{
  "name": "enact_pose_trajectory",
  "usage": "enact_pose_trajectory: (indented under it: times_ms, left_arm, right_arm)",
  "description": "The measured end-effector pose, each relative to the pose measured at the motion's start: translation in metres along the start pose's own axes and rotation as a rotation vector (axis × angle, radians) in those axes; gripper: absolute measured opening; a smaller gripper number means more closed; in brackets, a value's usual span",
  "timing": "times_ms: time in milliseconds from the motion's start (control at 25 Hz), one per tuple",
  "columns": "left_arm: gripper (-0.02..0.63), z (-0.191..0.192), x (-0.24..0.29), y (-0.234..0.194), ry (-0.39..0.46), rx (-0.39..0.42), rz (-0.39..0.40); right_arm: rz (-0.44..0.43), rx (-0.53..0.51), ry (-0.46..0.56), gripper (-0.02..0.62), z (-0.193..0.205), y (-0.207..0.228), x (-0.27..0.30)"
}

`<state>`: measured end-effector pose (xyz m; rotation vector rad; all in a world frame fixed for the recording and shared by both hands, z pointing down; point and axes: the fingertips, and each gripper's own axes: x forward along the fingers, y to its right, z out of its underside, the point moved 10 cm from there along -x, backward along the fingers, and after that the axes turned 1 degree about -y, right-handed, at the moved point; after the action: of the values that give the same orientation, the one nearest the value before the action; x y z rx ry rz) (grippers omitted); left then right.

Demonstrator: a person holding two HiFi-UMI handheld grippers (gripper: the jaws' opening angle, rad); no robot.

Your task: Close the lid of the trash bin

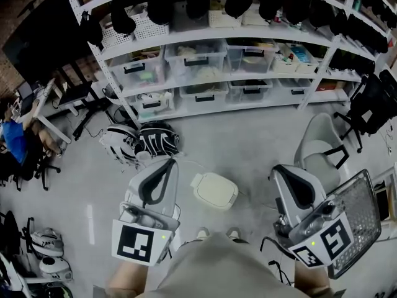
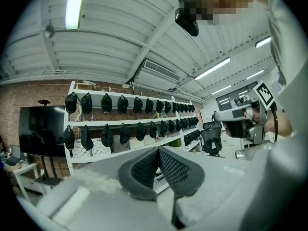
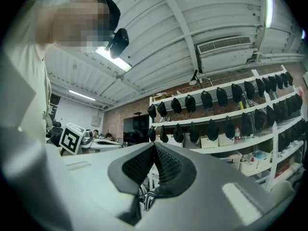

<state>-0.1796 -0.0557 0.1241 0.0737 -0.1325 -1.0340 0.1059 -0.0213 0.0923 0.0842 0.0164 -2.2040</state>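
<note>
- The right gripper (image 3: pixel 154 145) has both jaws meeting at the tips, with nothing between them.
- White shelves (image 3: pixel 273 143) stand beyond the jaws, to the right, against a brick wall.
- Dark caps (image 3: pixel 207 100) hang in rows along the shelves.
- Boxes (image 3: pixel 250 165) sit on a lower shelf.
- A dark screen (image 3: pixel 136 128) stands left of the shelves.
- A marker cube (image 3: pixel 72 137) shows low at the left.
- An air-conditioning unit (image 3: pixel 225 44) sits high above the shelves.

No readable text, brand, number or sign anywhere; only patterned square markers (image 1: pixel 135 243) on cubes.
</note>
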Motion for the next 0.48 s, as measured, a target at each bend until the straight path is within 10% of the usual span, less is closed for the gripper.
enact_pose_trajectory:
  times_ms: [480]
  left_arm:
    - [0.003,0.005,0.001,-0.012,-0.012,-0.003,-0.003]
  right_arm:
    - [-0.001,0.005,-0.034,0.003,0.005,0.000,0.016]
